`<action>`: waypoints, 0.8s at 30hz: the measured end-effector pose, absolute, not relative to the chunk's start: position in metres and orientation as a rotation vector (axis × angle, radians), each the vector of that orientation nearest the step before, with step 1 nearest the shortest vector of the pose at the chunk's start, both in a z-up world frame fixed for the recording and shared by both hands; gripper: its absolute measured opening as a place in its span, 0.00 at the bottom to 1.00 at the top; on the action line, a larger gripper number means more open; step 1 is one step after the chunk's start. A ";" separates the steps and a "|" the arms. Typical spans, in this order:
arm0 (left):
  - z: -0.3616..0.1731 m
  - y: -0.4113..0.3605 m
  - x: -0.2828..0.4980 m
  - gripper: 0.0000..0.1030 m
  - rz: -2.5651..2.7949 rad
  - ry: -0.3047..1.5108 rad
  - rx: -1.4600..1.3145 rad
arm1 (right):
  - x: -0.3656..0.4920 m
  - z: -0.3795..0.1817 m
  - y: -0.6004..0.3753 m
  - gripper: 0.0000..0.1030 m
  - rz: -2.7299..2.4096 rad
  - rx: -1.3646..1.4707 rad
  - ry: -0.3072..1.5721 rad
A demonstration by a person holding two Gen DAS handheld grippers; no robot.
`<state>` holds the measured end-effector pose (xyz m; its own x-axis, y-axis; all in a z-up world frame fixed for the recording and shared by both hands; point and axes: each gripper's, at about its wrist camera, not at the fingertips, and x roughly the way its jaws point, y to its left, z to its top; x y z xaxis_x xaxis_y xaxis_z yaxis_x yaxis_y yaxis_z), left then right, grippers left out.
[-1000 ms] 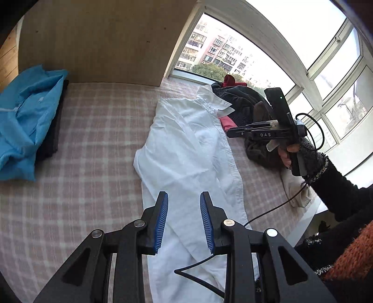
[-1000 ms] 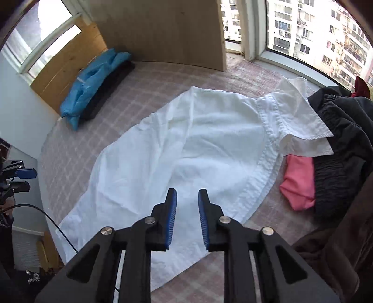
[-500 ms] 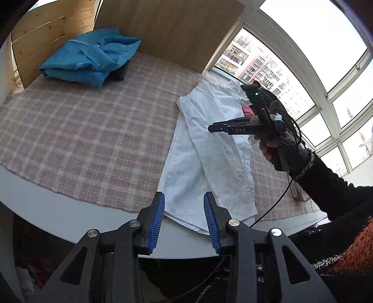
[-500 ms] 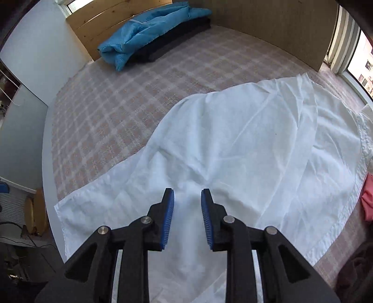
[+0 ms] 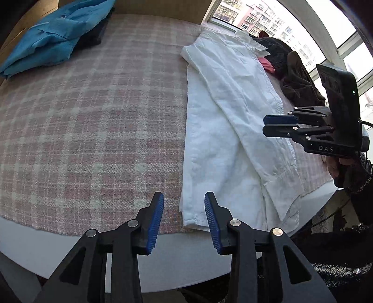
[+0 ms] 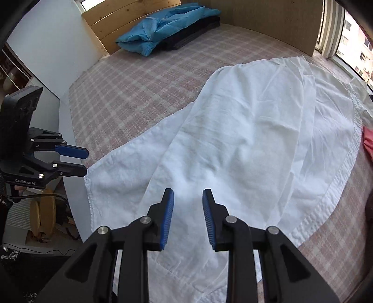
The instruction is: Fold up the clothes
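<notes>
Much of the scene is cut off or hard to read: past the right hand-held gripper (image 6: 188, 218) only a sliver of a pink garment (image 6: 368, 142) shows at the frame edge, and from the left wrist view the dark heap of clothes (image 5: 296, 77) beyond the shirt's collar is too bunched to tell garment from garment. The person shows only as a dark sleeve (image 5: 359, 186) and part of a hand (image 5: 338, 167) behind the right hand-held gripper's body, and the lower hem of the shirt runs under the right hand-held gripper's own fingers out of sight. The white shirt (image 5: 230, 130) lies lengthwise on the worktop (image 5: 93, 116), which wears a pink and cream checked cloth; it is folded narrow along its length, with one panel and a sleeve laid diagonally over the body, a stitched placket edge along the side farther from the left hand-held gripper (image 5: 184, 219), and soft creases throughout. Its near hem corner sits directly ahead of the left hand-held gripper, whose blue-padded fingers (image 5: 155, 221) are spread apart and hold nothing, poised just short of the worktop's edge. The right hand-held gripper hovers over the shirt's lower half, its fingers likewise spread with nothing between them. Far ahead and to the left of the left hand-held gripper, well apart from the shirt, a blue garment (image 5: 56, 35) rests on top of a black folded one (image 6: 191, 35) by a wooden board (image 6: 130, 16).
</notes>
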<state>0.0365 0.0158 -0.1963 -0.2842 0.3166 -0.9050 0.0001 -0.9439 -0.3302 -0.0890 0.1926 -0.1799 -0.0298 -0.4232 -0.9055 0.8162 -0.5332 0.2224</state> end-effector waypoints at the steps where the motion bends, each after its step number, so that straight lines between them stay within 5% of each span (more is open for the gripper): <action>1: -0.200 0.012 0.034 0.35 2.308 -0.391 -1.746 | -0.083 -0.183 0.193 0.26 -1.730 1.344 0.447; 6: -0.206 0.009 0.027 0.36 2.113 -0.328 -1.695 | -0.054 -0.202 0.184 0.27 -1.857 1.424 0.485; 17: -0.216 0.036 0.018 0.37 1.736 -0.097 -1.623 | 0.038 -0.161 0.244 0.38 -2.176 1.544 0.086; 21: -0.218 0.040 0.012 0.13 1.675 -0.099 -1.607 | 0.047 -0.156 0.252 0.38 -2.273 1.535 0.076; 24: -0.208 0.036 0.006 0.12 1.637 -0.178 -1.567 | 0.052 -0.153 0.249 0.38 -2.269 1.496 0.083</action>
